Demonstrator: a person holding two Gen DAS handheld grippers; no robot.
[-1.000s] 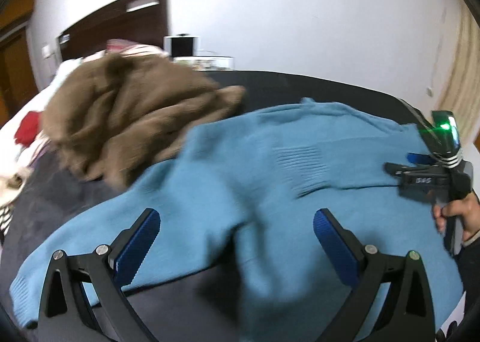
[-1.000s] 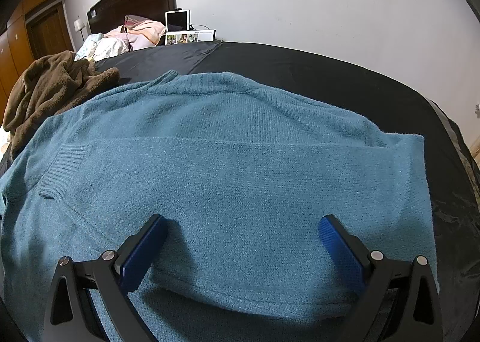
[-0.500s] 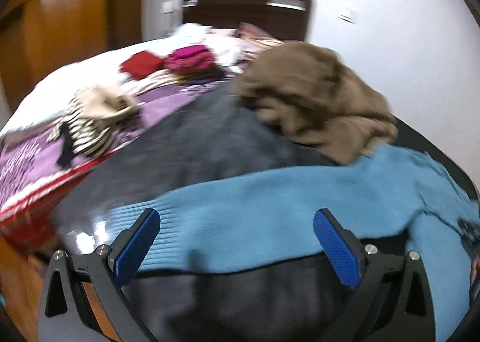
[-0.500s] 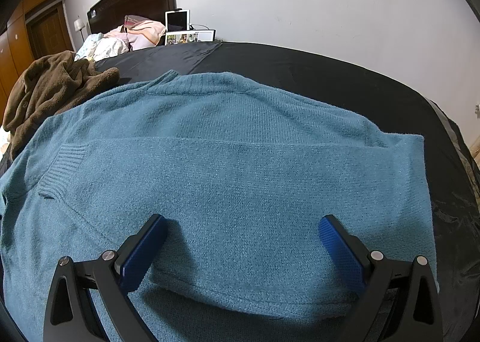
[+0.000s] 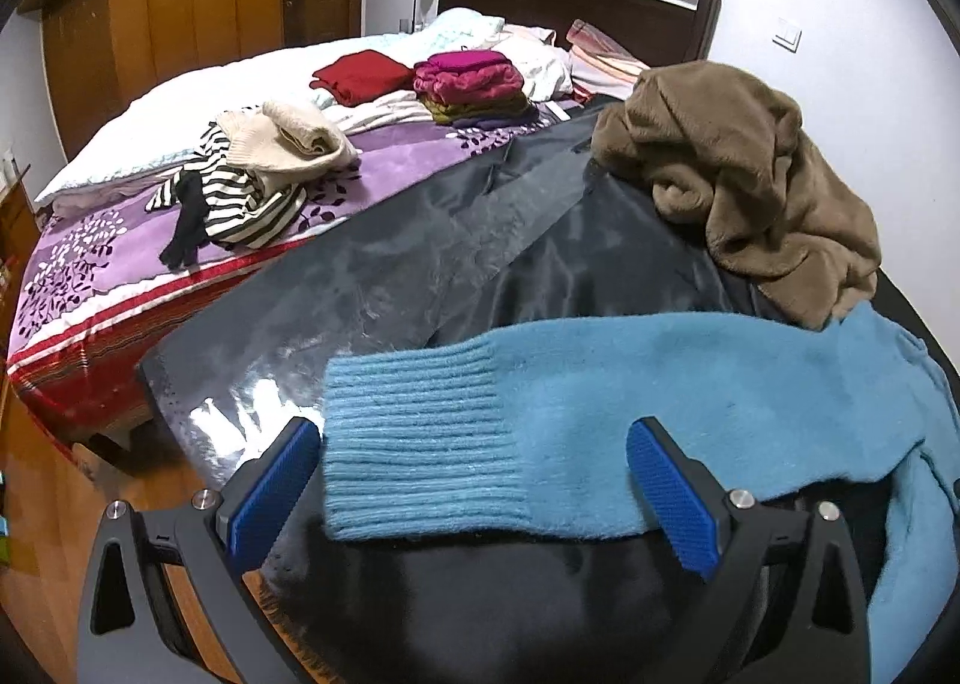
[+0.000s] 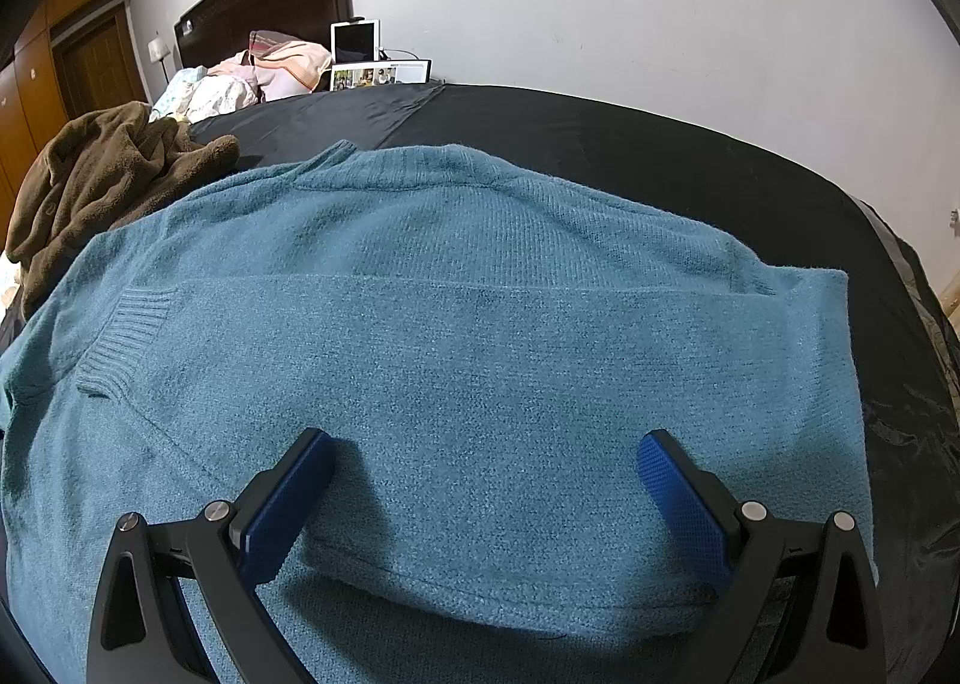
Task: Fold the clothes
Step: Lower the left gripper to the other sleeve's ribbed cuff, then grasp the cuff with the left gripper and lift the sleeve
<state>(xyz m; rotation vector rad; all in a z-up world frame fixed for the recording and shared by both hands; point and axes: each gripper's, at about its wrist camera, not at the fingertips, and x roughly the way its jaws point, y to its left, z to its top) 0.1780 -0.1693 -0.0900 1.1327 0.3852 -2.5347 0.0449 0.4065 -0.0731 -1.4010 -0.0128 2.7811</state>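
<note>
While the teal-blue knitted sweater (image 6: 468,360) lies spread flat on the black satin-covered counter (image 6: 690,156), filling the middle and lower part of the right wrist view, the right claw (image 6: 480,498) sits low over its folded lower edge with both blue-padded fingers spread wide, gripping nothing. One sleeve is folded across the body, its ribbed cuff at the left of that frame. In the left wrist view the left claw (image 5: 474,486) is likewise wide open, its fingers standing either side of the other sleeve's ribbed cuff (image 5: 420,444) at lower centre, with no hold on it; whether the pads touch the knit I cannot tell. A crumpled brown fleece garment (image 5: 738,180) lies at the upper right, touching the sleeve. In the upper left a bed with a purple patterned blanket (image 5: 384,174) carries a striped garment (image 5: 240,204) and a folded magenta stack (image 5: 474,84)
</note>
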